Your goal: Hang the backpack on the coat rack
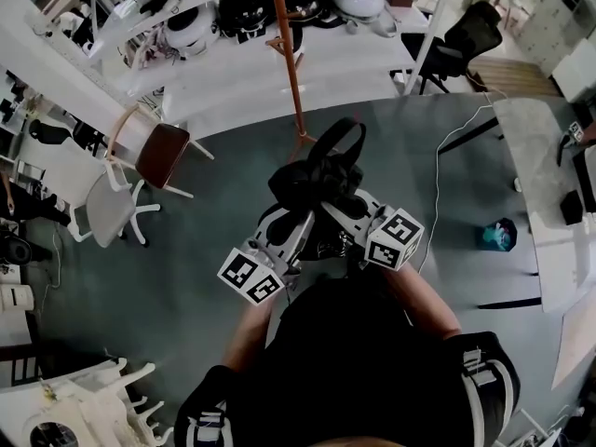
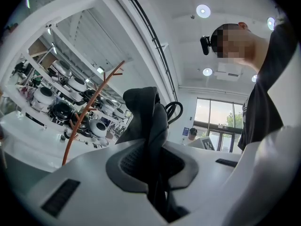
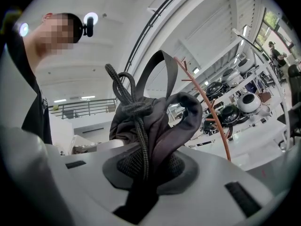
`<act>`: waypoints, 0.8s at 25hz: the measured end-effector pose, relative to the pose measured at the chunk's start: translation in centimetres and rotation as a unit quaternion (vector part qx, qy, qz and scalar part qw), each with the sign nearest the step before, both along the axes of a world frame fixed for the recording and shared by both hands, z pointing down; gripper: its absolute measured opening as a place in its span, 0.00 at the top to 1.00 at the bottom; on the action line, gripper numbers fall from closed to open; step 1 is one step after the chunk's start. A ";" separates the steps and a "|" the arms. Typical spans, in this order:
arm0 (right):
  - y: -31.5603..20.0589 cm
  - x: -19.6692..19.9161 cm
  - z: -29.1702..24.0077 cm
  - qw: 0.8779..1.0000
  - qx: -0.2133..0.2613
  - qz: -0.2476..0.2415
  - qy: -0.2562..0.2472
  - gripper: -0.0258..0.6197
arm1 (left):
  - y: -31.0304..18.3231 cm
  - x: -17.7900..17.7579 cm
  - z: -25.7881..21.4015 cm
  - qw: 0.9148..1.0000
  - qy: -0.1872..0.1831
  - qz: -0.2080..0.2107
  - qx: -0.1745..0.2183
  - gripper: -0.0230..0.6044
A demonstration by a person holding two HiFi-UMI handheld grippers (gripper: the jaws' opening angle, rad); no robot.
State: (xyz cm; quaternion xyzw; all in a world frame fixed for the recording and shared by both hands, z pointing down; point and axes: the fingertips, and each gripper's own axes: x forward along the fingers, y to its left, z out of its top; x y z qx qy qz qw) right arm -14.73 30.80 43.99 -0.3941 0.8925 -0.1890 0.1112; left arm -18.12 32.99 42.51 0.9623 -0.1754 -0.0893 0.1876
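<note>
Backpack (image 1: 317,189) aloft between both grippers, just short of coat rack (image 1: 291,73). Left gripper (image 2: 151,168) nearly closed, pinching thin fabric fold. Right gripper (image 3: 143,171) clamped on thicker bunch plus drawcord (image 3: 136,126). Likely soft, limp, light; carry loop (image 1: 340,142) free for hook. Chair (image 1: 163,152) left, table (image 1: 545,156) right, open floor (image 1: 186,240) between.

You are facing the coat rack (image 1: 291,73), which is standing just beyond the backpack (image 1: 321,184). The backpack is hanging in front of you, with the left gripper (image 1: 296,214) on its left and the right gripper (image 1: 346,210) on its right, and its fabric is lying pinched in both sets of jaws. A chair (image 1: 160,155) is standing left of the rack, and shelving (image 1: 223,77) is running behind it.
</note>
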 end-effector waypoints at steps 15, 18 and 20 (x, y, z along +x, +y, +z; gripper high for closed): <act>-6.8 7.1 -0.2 1.000 -0.008 -0.028 -0.006 0.82 | -6.7 7.2 -0.2 0.999 -0.009 -0.031 -0.010 0.89; -8.3 8.8 -0.1 0.999 -0.007 -0.037 -0.005 0.82 | -8.0 9.0 -0.2 0.999 -0.009 -0.040 -0.008 0.89; -9.1 9.9 -0.1 0.999 -0.008 -0.042 -0.007 0.82 | -8.8 10.1 -0.2 0.999 -0.010 -0.046 -0.007 0.89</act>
